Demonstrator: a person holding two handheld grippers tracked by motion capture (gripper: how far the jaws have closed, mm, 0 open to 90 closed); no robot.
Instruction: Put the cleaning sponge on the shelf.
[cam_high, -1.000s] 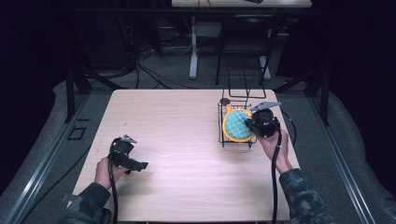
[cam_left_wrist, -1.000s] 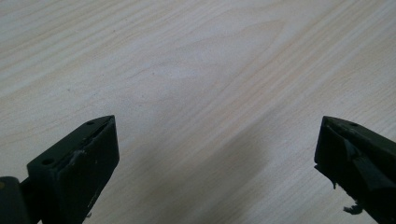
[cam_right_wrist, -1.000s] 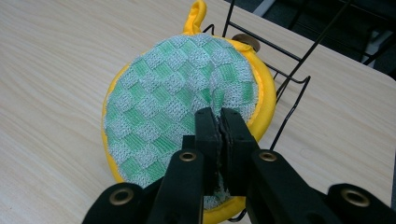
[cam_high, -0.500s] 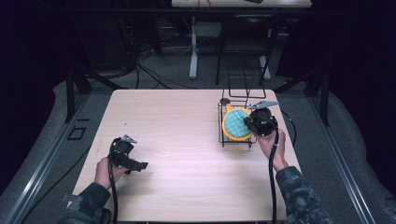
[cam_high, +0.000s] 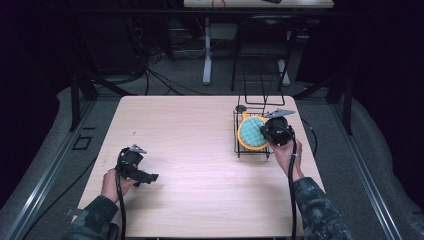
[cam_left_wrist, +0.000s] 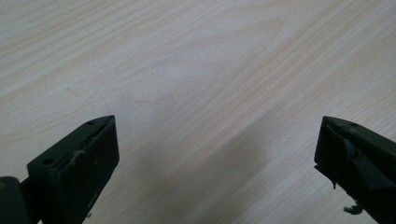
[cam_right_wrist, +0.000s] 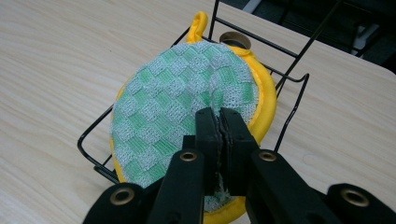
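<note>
In the high view we saw the light wooden table (cam_high: 200, 150) with 1 black wire rack (cam_high: 250, 135) standing toward its far right part. A round pot holder (cam_high: 251, 132), green check on the face with a yellow border, lay tilted in that rack. The right gripper (cam_high: 270, 134) sat at the rack's right edge, touching the pot holder. Against the 2 earlier pictures, the right hand had edged a little toward the rack and the pot holder looked slightly more raised on its near side, while the rack itself had kept its place. We judged from this that a grasp had just been made and a lift out of the rack was likely beginning. The left gripper (cam_high: 131, 163) rested well apart from the rack, near the table's near left edge, where it had stayed throughout.

In the left gripper view, the 2 black jaws stood wide apart over bare wood grain, with nothing between them.

In the right gripper view, the jaws were pressed together on the near edge of the pot holder (cam_right_wrist: 187, 107), pinching its woven face. The yellow hanging loop (cam_right_wrist: 198, 21) pointed away toward the rack's far side, and the rack's wires (cam_right_wrist: 289, 88) framed the cloth. A small round object (cam_right_wrist: 235, 39) lay just beyond the rack; we could not tell what it was.
</note>
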